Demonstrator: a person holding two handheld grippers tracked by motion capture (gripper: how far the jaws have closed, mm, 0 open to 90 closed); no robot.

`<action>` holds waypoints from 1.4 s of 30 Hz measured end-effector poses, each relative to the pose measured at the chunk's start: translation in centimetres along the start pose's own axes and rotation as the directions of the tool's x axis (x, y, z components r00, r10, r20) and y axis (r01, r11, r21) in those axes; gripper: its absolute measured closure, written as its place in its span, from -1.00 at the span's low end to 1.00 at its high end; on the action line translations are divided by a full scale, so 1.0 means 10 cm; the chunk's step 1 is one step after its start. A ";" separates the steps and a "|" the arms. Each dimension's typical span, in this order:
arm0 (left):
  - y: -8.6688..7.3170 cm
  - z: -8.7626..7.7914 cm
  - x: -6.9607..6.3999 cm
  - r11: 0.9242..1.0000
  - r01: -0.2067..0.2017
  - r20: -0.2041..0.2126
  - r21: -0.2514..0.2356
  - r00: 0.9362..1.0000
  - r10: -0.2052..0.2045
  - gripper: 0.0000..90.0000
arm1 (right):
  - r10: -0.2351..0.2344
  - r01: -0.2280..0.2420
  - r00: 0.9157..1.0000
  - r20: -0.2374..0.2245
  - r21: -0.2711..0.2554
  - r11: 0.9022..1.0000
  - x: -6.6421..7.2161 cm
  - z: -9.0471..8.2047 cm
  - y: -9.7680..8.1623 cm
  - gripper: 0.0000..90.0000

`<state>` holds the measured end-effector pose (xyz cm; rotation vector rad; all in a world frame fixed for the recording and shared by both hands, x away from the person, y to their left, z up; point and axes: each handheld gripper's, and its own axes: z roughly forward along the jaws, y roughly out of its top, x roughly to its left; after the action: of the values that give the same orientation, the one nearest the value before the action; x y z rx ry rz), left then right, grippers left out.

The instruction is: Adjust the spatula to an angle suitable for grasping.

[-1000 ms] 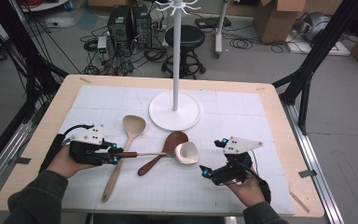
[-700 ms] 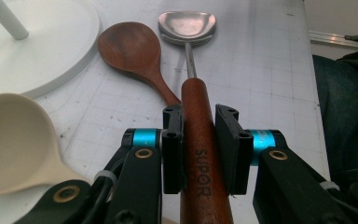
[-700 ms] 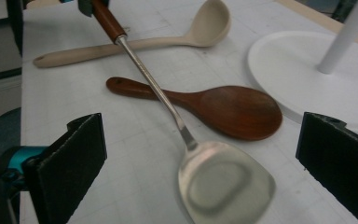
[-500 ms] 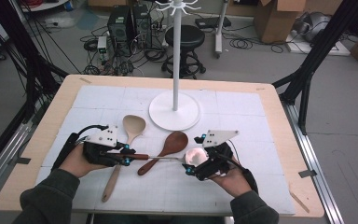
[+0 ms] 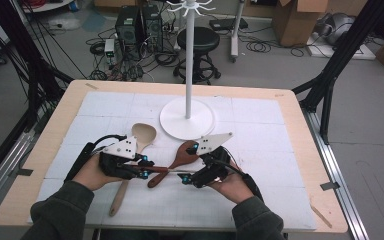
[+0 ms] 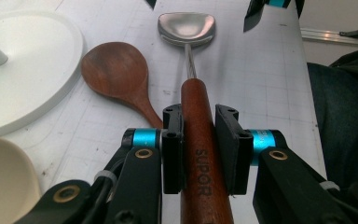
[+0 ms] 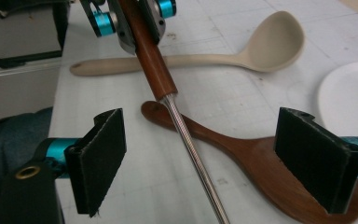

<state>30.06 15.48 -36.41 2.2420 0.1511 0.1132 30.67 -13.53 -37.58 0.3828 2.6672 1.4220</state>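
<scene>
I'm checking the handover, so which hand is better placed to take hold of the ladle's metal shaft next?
Right. The right gripper stands open with the shaft between its pads; the left gripper already clamps the ladle's handle.

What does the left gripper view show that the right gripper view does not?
Left gripper view: the steel spoon's bowl and the lettering on its wooden handle, which the left gripper clamps. Right gripper view: the pale ladle with its whole handle, and the right gripper, jaws open and just closing around the steel shaft without touching it. Both: the dark wooden spoon and the white stand base.
</scene>
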 end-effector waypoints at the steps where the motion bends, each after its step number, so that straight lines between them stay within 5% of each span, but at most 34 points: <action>1: 0.02 0.02 -0.01 1.000 0.002 0.004 -0.003 1.000 -0.002 0.62 | -0.010 0.010 1.000 -0.015 0.003 1.000 0.00 0.04 0.03 -0.57; 8: 0.12 0.11 -0.03 1.000 -0.017 0.016 0.000 1.000 0.017 0.62 | -0.009 0.011 0.998 -0.069 0.024 1.000 -0.02 0.18 0.09 -0.42; 16: 0.22 0.21 -0.06 0.999 -0.046 0.050 0.001 0.998 0.046 0.62 | 0.010 0.013 0.983 -0.185 0.120 0.993 -0.05 0.35 0.07 0.19; 19: 0.21 0.21 -0.06 0.999 -0.038 0.052 -0.005 0.998 0.038 0.62 | 0.002 0.024 0.976 -0.219 0.118 0.993 -0.05 0.34 0.07 0.45; 23: 0.21 0.19 -0.05 1.000 -0.031 0.060 -0.007 0.998 0.031 0.61 | -0.004 0.034 0.970 -0.242 0.116 0.993 -0.05 0.33 0.08 0.54; 27: 0.21 0.18 -0.05 1.000 -0.022 0.051 -0.001 0.998 0.022 0.59 | -0.015 0.042 0.972 -0.236 0.109 0.993 -0.04 0.33 0.08 0.55; 33: 0.16 0.03 -0.01 0.996 0.057 0.001 -0.069 0.998 -0.058 0.08 | -0.010 0.030 0.977 -0.211 0.092 0.995 -0.06 0.26 0.09 0.57; 42: 0.10 -0.11 0.04 0.985 0.112 -0.044 -0.129 0.992 -0.118 -0.16 | -0.002 0.014 0.981 -0.196 0.064 0.998 -0.08 0.18 0.10 0.58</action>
<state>30.35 15.77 -34.91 2.0995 0.2934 0.1153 31.99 -11.78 -37.78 0.2482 2.8717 1.4438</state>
